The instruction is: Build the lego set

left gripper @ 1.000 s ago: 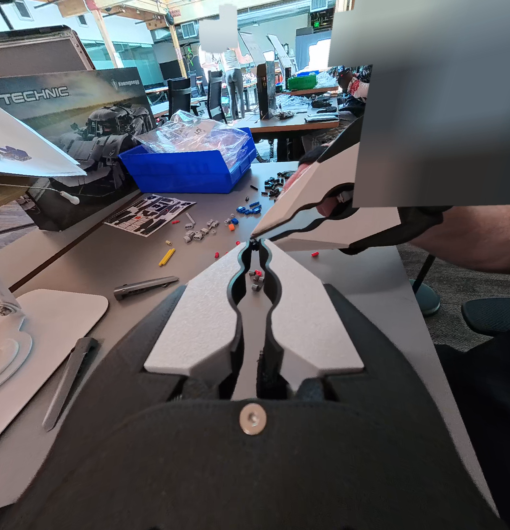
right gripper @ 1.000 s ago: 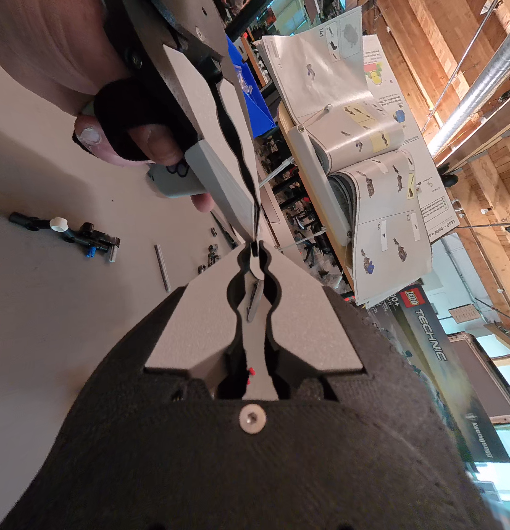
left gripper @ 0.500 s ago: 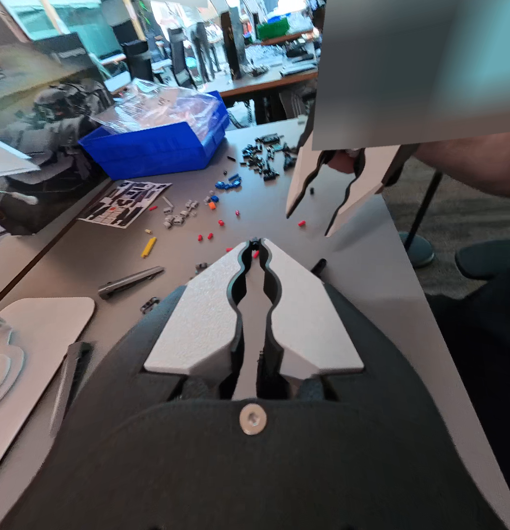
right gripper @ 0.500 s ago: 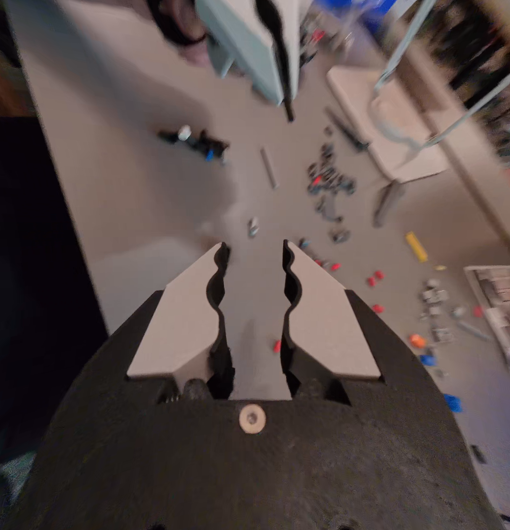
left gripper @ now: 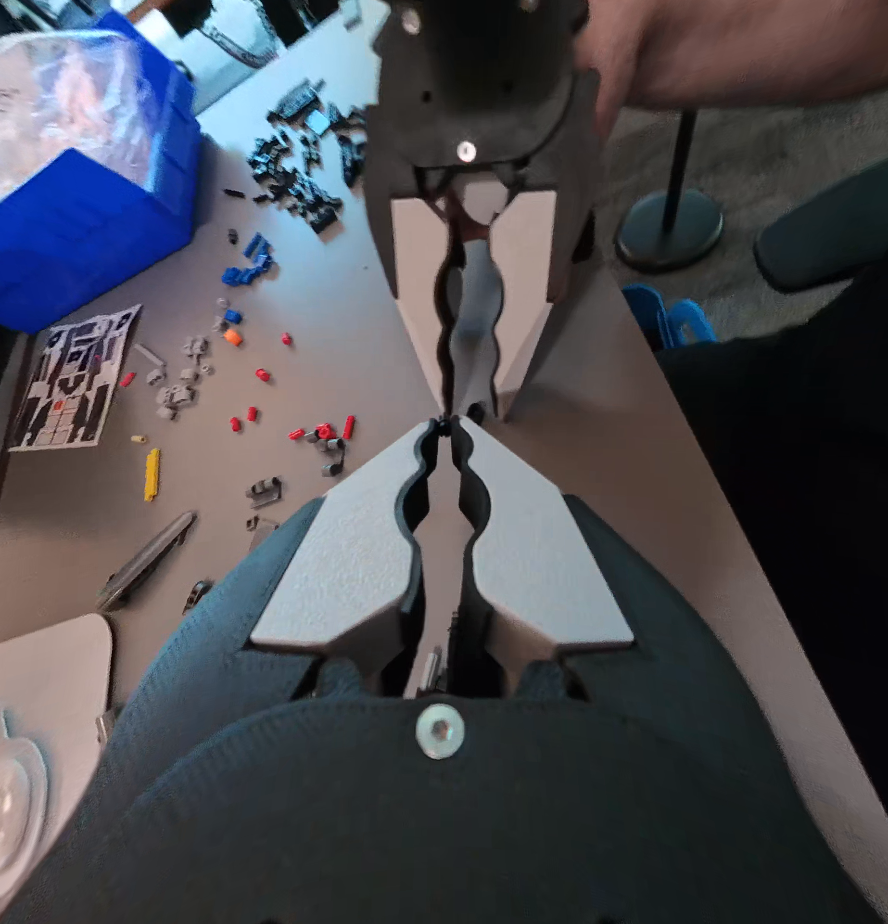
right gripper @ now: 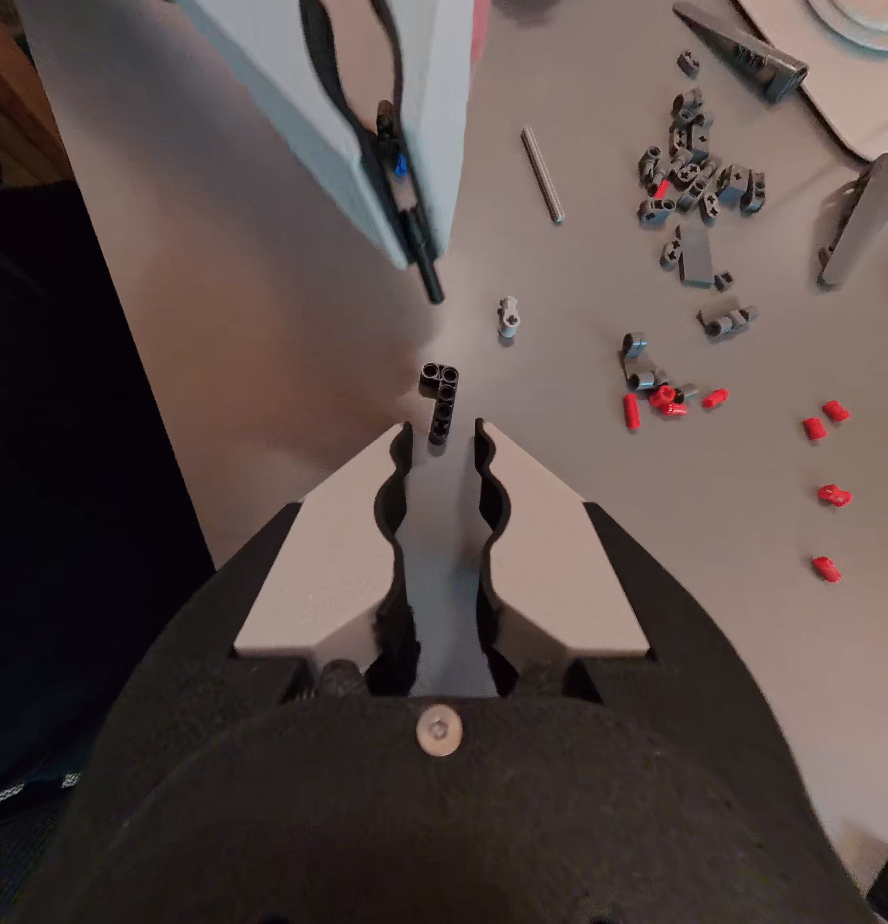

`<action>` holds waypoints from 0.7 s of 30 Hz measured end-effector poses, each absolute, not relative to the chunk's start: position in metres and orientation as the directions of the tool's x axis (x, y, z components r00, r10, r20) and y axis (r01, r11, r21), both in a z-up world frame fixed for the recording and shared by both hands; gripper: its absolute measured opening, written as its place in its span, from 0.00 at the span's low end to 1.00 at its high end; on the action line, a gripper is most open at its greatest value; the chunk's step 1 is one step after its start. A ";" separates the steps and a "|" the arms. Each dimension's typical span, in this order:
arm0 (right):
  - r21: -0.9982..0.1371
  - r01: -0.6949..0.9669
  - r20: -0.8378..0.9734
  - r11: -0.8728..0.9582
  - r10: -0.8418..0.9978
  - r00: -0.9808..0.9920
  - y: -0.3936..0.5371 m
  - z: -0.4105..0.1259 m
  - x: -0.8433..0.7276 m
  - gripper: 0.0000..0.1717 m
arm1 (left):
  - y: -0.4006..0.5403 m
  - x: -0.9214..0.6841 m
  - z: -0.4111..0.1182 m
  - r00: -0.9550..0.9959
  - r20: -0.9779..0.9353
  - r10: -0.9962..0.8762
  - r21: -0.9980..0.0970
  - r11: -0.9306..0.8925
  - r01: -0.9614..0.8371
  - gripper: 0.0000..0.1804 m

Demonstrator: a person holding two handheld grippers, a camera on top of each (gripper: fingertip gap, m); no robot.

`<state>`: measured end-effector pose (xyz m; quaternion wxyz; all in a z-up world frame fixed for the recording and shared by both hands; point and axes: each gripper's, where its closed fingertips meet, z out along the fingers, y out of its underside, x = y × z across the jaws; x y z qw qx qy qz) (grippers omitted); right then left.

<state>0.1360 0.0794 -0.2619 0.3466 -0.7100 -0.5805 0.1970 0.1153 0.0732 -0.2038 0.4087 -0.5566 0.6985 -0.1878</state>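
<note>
Left tongs clenched on a thin black rod assembly, 1 black end poking past the fingertips, a small blue bit along its length. Right tongs released, fingers apart and pressing on nothing, pointed down at the bench.

Black L-shaped beam flat on the bench, its long arm reaching in between the right fingertips, a clear gap either side. Rod tip hanging just beyond the beam's short arm. Small light-grey connector near the beam, farther on and to its right. Thin grey axle farther still past the connector. Heap of dark grey pieces well right of the beam; red pins scattered to its right. Blue bin with a clear plastic bag well apart from the beam, at the bench's far side, a sticker sheet just beside the bin.
</note>
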 end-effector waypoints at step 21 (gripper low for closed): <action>-0.750 0.656 0.120 -0.081 0.959 0.255 0.074 -0.260 0.160 0.14 | 0.073 0.142 -0.242 -0.326 -0.393 -0.860 -0.445 0.488 -0.751 0.01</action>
